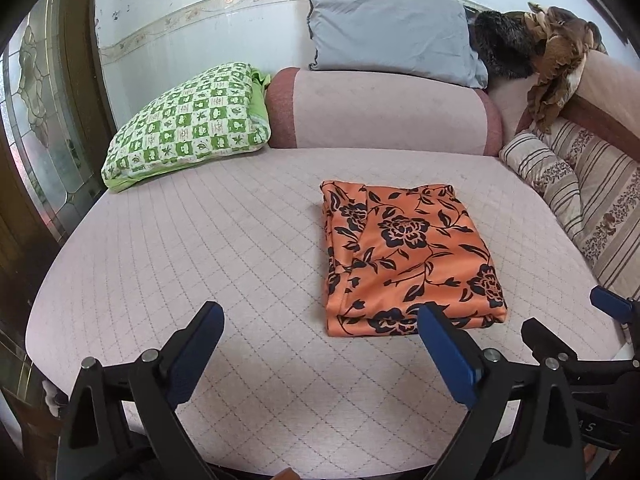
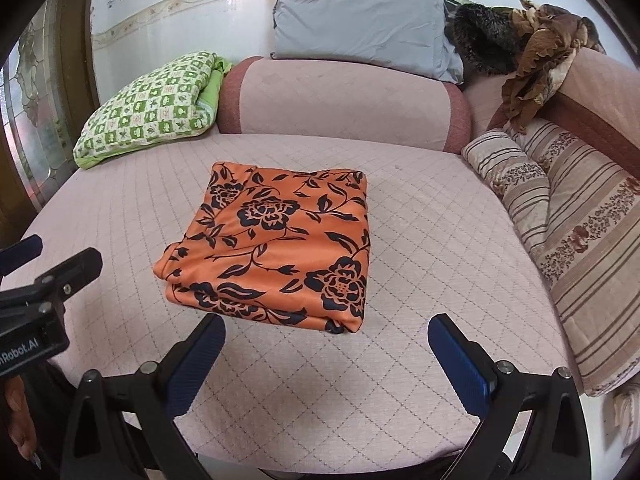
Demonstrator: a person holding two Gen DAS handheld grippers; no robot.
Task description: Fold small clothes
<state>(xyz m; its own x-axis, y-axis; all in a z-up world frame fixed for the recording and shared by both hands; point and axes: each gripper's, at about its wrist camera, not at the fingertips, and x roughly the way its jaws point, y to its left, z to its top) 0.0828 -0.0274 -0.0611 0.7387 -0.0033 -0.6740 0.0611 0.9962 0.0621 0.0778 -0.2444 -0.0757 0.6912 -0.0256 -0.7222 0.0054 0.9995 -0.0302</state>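
Note:
An orange cloth with a black flower print (image 1: 408, 256) lies folded into a flat rectangle on the pink quilted sofa seat (image 1: 200, 240); it also shows in the right wrist view (image 2: 276, 248). My left gripper (image 1: 320, 316) is open and empty, hovering just short of the cloth's near edge, mostly to its left. My right gripper (image 2: 326, 330) is open and empty, hovering just in front of the cloth's near right corner. The right gripper (image 1: 580, 312) shows at the right edge of the left wrist view. The left gripper (image 2: 52, 254) shows at the left edge of the right wrist view.
A green checked pillow (image 1: 188, 124) lies at the back left. A pink bolster (image 1: 380, 108) and a grey pillow (image 1: 396, 32) stand behind the seat. Striped cushions (image 1: 592, 192) line the right side. Brown and black clothes (image 1: 540, 48) hang over the backrest.

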